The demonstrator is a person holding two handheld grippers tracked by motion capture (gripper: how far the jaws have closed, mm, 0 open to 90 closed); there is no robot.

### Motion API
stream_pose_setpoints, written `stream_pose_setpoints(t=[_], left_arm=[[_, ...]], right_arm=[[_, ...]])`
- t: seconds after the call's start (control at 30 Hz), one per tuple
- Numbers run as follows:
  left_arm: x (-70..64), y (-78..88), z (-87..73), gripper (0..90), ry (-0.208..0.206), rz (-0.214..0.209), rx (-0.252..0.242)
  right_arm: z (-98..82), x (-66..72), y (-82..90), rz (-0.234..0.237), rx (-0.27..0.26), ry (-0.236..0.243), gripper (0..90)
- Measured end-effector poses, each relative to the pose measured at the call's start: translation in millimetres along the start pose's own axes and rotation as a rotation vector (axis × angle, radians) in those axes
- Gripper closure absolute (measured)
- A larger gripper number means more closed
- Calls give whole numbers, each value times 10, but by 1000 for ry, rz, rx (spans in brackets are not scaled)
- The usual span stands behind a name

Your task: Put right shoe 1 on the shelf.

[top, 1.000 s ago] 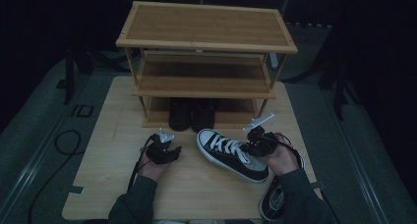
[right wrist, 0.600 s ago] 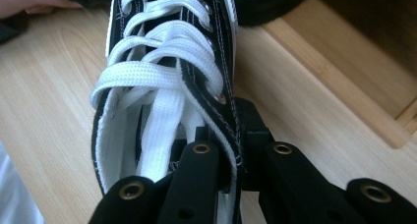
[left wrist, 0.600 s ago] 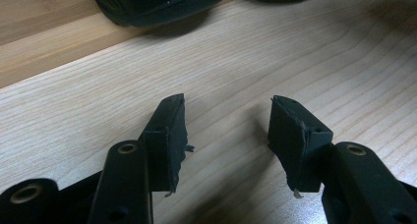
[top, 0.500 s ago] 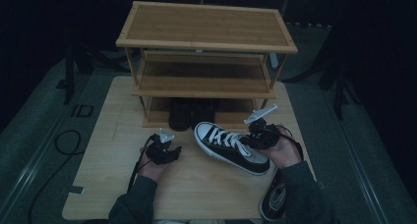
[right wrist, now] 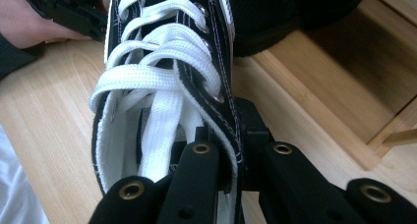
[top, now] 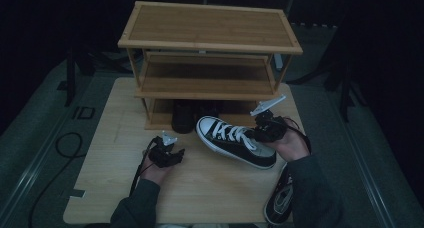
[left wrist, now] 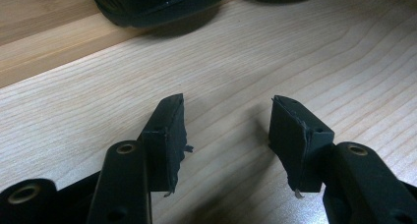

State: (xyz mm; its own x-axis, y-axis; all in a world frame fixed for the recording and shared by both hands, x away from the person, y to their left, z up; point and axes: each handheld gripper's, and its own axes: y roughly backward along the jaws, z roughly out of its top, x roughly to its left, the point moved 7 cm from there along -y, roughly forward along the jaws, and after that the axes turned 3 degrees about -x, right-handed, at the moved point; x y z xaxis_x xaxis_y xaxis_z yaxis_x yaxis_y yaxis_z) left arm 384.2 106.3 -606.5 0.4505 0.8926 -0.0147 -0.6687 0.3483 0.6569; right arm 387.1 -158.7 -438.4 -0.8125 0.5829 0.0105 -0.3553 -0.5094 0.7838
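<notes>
Right gripper view: right gripper (right wrist: 231,177) clamped on the sneaker (right wrist: 162,86) collar wall, toe pointing away from it toward the rack (top: 210,53). Left gripper (left wrist: 226,130) open, empty, low over the table (left wrist: 295,52), well apart.

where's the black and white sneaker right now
In the high view the sneaker sits right of centre above the table, clamped at its collar by the right gripper, just in front of the shoe rack.
</notes>
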Motion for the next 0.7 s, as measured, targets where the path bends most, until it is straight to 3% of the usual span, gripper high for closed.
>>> stream_pose_setpoints(t=[0.7], left_arm=[[-1,-3,1,482,-2,-3,-1]], right_arm=[[509,-209,255,-13,-61,15,879]])
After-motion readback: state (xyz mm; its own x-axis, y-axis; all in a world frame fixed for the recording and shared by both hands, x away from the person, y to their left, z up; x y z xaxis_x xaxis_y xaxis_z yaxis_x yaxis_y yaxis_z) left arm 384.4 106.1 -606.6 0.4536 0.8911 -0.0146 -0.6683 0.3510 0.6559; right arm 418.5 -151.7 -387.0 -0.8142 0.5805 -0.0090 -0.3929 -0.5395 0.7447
